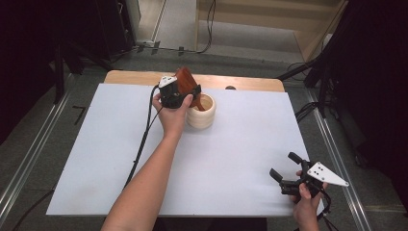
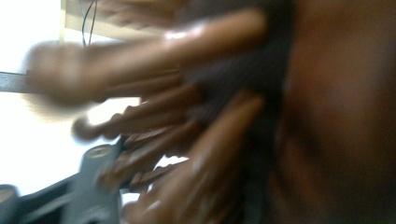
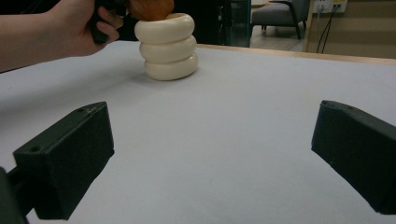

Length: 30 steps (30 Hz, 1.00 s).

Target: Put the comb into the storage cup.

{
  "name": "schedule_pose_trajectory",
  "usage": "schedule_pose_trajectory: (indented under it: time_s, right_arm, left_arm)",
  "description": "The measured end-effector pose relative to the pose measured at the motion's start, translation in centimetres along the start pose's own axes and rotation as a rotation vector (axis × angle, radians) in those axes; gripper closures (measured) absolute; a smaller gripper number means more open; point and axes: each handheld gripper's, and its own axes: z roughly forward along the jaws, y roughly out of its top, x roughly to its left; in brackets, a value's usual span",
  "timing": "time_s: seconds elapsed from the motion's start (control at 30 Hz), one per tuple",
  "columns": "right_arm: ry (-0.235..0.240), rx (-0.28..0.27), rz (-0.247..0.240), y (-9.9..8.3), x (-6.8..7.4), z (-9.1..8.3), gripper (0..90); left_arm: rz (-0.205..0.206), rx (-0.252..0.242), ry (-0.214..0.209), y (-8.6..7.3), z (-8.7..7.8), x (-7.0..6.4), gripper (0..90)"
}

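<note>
I note my left gripper (image 1: 185, 95) clamped on a brown wooden brush (image 1: 186, 81) above the cream ringed holder (image 1: 202, 113) near the worktop's (image 1: 96, 144) far edge; right gripper (image 1: 285, 169) wide open, empty, near right corner.

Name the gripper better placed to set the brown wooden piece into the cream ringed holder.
Left. The left gripper already grips the brown wooden piece right over the cream ringed holder. The right gripper hangs open at the table's near right corner, well away.

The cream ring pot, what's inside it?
A reddish-brown wooden thing sticks out of the cream ring pot, gripped by the left claw. Its lower end sits inside. The pot's bottom is hidden by its wall.
</note>
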Motion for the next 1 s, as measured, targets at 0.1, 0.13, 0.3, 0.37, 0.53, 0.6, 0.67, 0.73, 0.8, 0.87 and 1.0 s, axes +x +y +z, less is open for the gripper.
schedule_pose_trajectory:
  time_s: [0.1,0.13,0.3,0.37,0.53,0.6,0.67,0.73,0.8,0.87,1.0]
  right_arm:
    - [0.0,0.0,-0.003,0.0,0.0,0.0,0.0]
    - [0.0,0.001,-0.004,0.0,0.0,0.0,0.0]
    - [-0.001,0.002,-0.003,0.0,0.0,0.0,0.0]
    - [-0.001,0.002,-0.005,0.0,0.0,0.0,0.0]
    - [-0.001,0.001,-0.004,0.0,0.0,0.0,0.0]
    - [-0.001,0.002,-0.005,0.0,0.0,0.0,0.0]
    - [0.0,0.001,-0.005,0.0,0.0,0.0,0.0]
    - [-0.001,0.002,-0.004,0.0,0.0,0.0,0.0]
    - [0.0,0.001,-0.008,0.0,0.0,0.1,0.0]
    - [0.001,0.002,-0.008,0.0,0.0,0.1,0.0]
    - [0.0,0.002,-0.008,0.0,0.0,0.1,0.0]
  left_arm:
    - [0.015,0.009,-0.019,-0.1,0.0,0.0,14.4]
    - [0.026,0.012,-0.023,-0.1,0.0,-0.1,10.5]
    - [0.055,0.031,-0.014,-0.2,0.0,-0.2,0.0]
    - [0.06,0.033,-0.003,-0.2,-0.1,-0.2,0.0]
    - [0.06,0.045,0.014,-0.3,-0.1,-0.1,0.0]
    - [0.065,0.044,0.021,-0.4,-0.3,0.0,0.0]
    - [0.068,0.046,0.023,-0.5,-0.5,0.1,0.0]
    - [0.08,0.046,0.031,-0.6,-0.6,0.2,0.0]
    - [0.083,0.047,0.031,-0.7,-0.8,0.3,0.0]
    - [0.086,0.045,0.033,-0.7,-1.1,0.4,0.0]
    - [0.097,0.046,0.031,-0.8,-1.7,0.4,0.0]
